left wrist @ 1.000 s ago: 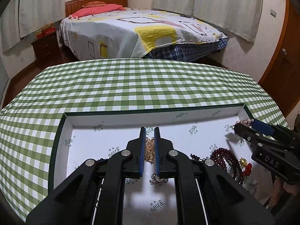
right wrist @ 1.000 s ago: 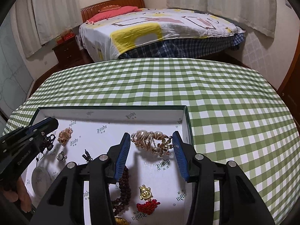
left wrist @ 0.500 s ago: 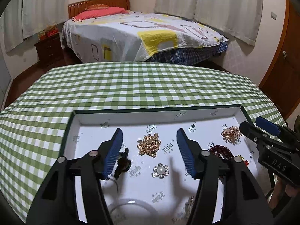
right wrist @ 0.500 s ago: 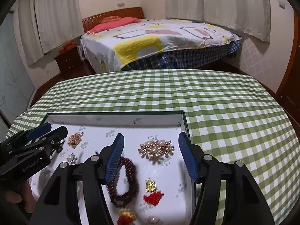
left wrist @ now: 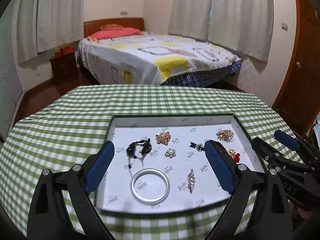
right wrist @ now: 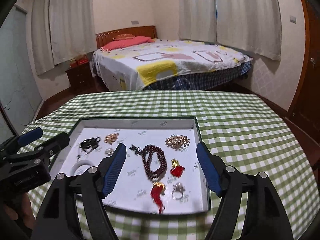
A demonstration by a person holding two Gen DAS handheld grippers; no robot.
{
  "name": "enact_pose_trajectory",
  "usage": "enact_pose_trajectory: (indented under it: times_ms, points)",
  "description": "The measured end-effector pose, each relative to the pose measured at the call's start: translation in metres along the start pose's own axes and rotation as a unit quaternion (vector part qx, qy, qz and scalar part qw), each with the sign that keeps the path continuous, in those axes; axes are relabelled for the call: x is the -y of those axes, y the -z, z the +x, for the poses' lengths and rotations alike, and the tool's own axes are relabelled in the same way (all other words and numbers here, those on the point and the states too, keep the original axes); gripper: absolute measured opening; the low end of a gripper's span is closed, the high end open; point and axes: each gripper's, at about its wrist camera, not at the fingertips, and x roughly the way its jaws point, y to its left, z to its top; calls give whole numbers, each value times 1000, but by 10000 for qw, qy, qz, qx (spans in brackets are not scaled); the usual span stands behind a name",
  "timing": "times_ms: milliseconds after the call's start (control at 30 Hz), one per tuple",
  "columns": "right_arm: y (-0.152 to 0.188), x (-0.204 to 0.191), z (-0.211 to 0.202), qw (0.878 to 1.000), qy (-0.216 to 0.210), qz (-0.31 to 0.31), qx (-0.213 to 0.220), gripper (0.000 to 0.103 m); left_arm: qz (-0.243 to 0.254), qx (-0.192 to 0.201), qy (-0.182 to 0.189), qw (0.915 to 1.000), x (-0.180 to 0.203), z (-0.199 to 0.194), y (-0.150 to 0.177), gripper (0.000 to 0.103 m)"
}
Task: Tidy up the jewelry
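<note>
Both jaw pairs are held spread wide, nothing pinched. Left gripper (left wrist: 158, 167): white bangle (left wrist: 150, 186) lies between the jaws, black beaded piece (left wrist: 139, 149) just ahead. Right gripper (right wrist: 161, 170): dark red bead strand (right wrist: 154, 163) lies between the jaws, gold cluster (right wrist: 177, 141) beyond. All jewelry is contained in the white tray (right wrist: 138, 123). Recommended: one piece is to be straddled squarely before closing, neighbours left untouched.

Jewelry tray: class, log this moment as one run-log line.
left gripper: open, empty | right gripper: open, empty | jewelry tray: white bangle, dark-red bead bracelet inside
</note>
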Motion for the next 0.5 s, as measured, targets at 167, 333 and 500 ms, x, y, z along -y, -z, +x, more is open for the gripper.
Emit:
enact_pose_trajectory:
  times_ms: [167,333,500]
  points:
    - [1,-8,-36,9997,-24,-101,213,74,-67,244,-76,9997,-3,-42,1,91]
    - [2,-14,-69,9989,-54,-180,421,74,-78,423,-185,9989,-3,-75,4,94]
    - [4,-21,-91,9981,-73,-271,555,74,-116,561,-190,9982,-5,-102,8,94]
